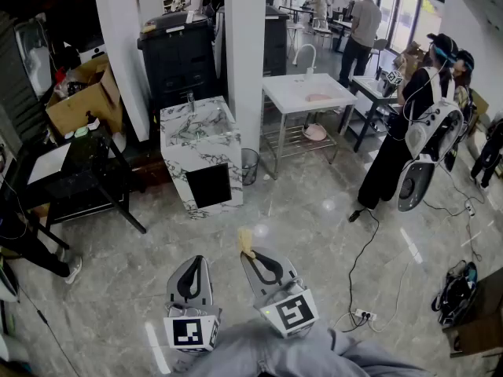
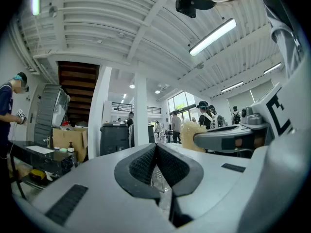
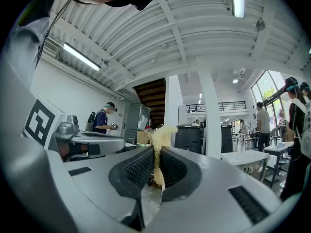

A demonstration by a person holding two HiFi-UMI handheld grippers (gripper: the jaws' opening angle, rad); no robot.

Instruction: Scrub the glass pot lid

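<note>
Both grippers are held low over the grey tiled floor, jaws pointing ahead towards a marble sink counter (image 1: 200,144). My right gripper (image 1: 251,255) is shut on a pale yellow fibrous scrubber (image 1: 246,240), whose tuft sticks out past the fingertips. In the right gripper view the scrubber (image 3: 162,136) is pinched between the black pads of that gripper (image 3: 156,153). My left gripper (image 1: 195,261) is shut with nothing between its pads (image 2: 141,163). From the left gripper view, the scrubber (image 2: 187,134) shows at the right. No glass pot lid can be made out in any view.
A white pillar (image 1: 245,53) stands behind the counter, with a waste bin (image 1: 250,166) beside it. A white sink table (image 1: 306,93) is further back. A black table (image 1: 71,171) and cardboard box (image 1: 82,100) are at left. A person (image 1: 409,124) stands at right; cables (image 1: 361,314) lie on the floor.
</note>
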